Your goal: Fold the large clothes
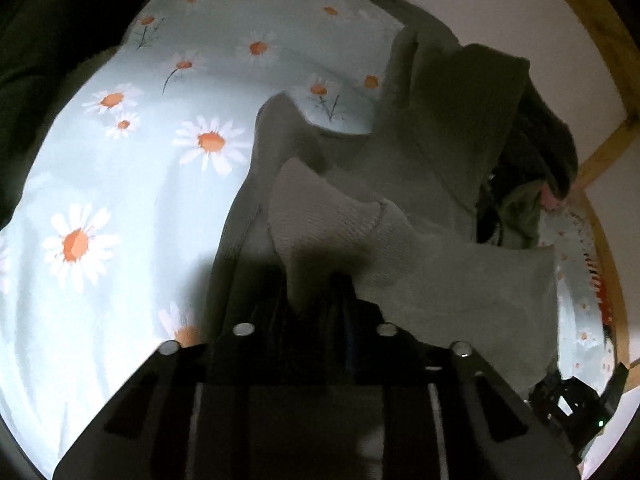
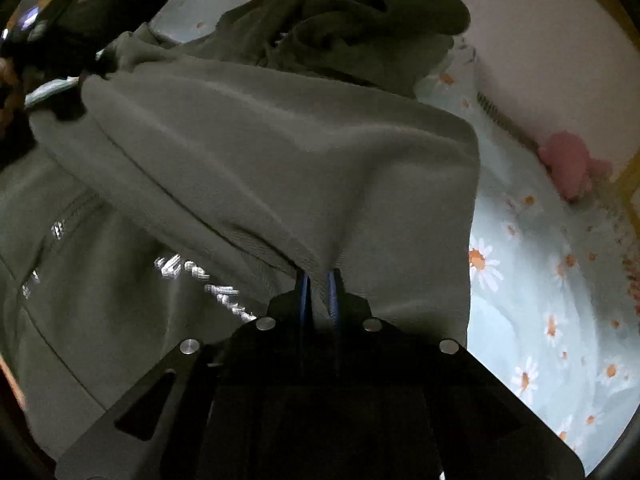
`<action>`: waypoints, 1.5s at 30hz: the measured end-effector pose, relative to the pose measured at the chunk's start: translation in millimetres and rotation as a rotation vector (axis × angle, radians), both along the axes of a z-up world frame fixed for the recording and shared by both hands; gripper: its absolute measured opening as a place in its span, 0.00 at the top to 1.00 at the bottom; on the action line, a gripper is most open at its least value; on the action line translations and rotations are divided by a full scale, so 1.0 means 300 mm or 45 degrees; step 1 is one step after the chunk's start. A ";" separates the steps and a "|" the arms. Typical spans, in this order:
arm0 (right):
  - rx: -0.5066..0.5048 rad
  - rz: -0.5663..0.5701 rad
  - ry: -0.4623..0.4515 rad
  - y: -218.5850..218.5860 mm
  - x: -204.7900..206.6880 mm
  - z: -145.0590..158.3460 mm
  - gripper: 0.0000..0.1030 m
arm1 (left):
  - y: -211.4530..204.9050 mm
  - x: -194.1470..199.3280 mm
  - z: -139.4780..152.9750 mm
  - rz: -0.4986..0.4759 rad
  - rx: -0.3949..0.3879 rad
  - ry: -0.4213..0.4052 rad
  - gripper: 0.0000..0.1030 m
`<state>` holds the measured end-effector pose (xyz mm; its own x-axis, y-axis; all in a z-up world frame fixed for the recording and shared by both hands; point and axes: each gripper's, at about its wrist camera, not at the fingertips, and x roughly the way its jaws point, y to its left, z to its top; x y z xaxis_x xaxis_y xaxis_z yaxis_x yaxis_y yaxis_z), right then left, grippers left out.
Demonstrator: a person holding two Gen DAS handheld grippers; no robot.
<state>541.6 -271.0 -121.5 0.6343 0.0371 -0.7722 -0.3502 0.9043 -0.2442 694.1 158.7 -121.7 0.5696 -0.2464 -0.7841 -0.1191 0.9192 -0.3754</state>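
Hoodie [image 2: 280, 152], one olive-green garment, is pinched in both tools at once. Right tool [image 2: 320, 280] has its two blue-edged fingers [image 2: 305, 292] pressed together on a ribbed edge of the cloth, which rises ahead of it as a lifted fold. Below and to that tool's left lies the rest of the garment, with a zipper [image 2: 76, 208] and one line of white lettering [image 2: 208, 284] across it. Left tool [image 1: 316, 280] pinches a ribbed cuff or hem; its tips are hidden by cloth and shadow, but fabric comes straight out from between them. Ahead of it the cloth stands up in several folds, darker toward the right.

Beyond both tools spreads one pale blue bedsheet [image 1: 120, 184] printed with many white and orange daisies, the bed carrying the garment. To the far right of the right tool, one pink soft object [image 2: 568, 164] rests at the sheet's edge against a white wall [image 2: 540, 60]. Wooden frame bars [image 1: 608, 148] cross that wall in the left view.
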 end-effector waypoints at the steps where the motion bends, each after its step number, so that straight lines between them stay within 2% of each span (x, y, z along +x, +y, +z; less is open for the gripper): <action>1: 0.025 -0.016 0.001 -0.006 -0.001 0.017 0.84 | 0.007 -0.024 0.023 0.036 0.007 -0.031 0.60; 2: 0.098 -0.026 -0.003 -0.017 -0.003 0.056 0.81 | 0.016 -0.054 0.059 0.076 0.031 -0.084 0.46; 3: 0.167 -0.012 -0.016 -0.021 -0.011 0.080 0.61 | 0.026 -0.082 0.095 0.115 0.063 -0.140 0.38; 4: 0.274 0.021 -0.046 -0.026 -0.023 0.120 0.26 | 0.038 -0.140 0.169 0.176 0.100 -0.266 0.25; 5: 0.367 0.035 -0.120 -0.035 -0.041 0.172 0.08 | 0.040 -0.175 0.220 0.198 0.109 -0.345 0.15; 6: 0.435 0.038 -0.180 -0.051 -0.052 0.205 0.03 | 0.035 -0.191 0.248 0.202 0.114 -0.379 0.12; 8: 0.577 0.014 -0.206 -0.048 -0.032 0.257 0.03 | -0.023 -0.191 0.298 0.121 0.113 -0.406 0.07; 9: 0.642 -0.050 -0.226 -0.054 0.003 0.272 0.03 | -0.076 -0.165 0.297 0.036 0.109 -0.387 0.07; 10: 0.652 -0.139 -0.226 -0.042 0.032 0.262 0.03 | -0.140 -0.128 0.276 -0.032 0.138 -0.349 0.07; 12: 0.599 -0.311 -0.132 -0.023 0.147 0.201 0.03 | -0.243 -0.071 0.208 -0.101 0.220 -0.290 0.07; 14: 0.573 -0.417 -0.004 -0.013 0.246 0.106 0.03 | -0.346 0.021 0.068 -0.142 0.411 -0.152 0.07; 16: 0.457 -0.530 0.179 -0.007 0.320 -0.045 0.03 | -0.379 0.072 -0.064 -0.145 0.557 -0.055 0.04; 17: 0.362 -0.510 0.159 0.014 0.322 -0.085 0.03 | -0.376 0.063 -0.080 -0.138 0.561 -0.102 0.04; 18: 0.238 -0.449 0.077 0.053 0.303 -0.103 0.03 | -0.376 0.057 -0.077 -0.131 0.560 -0.113 0.04; 26: 0.250 -0.467 0.065 0.064 0.296 -0.085 0.03 | -0.366 0.049 -0.077 -0.133 0.555 -0.107 0.04; 29: 0.304 -0.447 0.032 0.048 0.246 -0.072 0.03 | -0.364 0.059 -0.035 -0.169 0.548 -0.110 0.05; 32: 0.500 -0.349 -0.095 -0.004 0.204 0.011 0.03 | -0.366 0.043 0.062 -0.256 0.465 -0.228 0.05; 36: 0.583 -0.307 -0.268 -0.061 0.245 0.132 0.03 | -0.376 0.117 0.218 -0.292 0.375 -0.371 0.05; 42: 0.502 -0.216 -0.457 -0.127 0.448 0.218 0.03 | -0.463 0.364 0.348 -0.344 0.503 -0.468 0.05; 45: 0.477 -0.150 -0.521 -0.171 0.566 0.259 0.03 | -0.528 0.496 0.403 -0.384 0.612 -0.528 0.05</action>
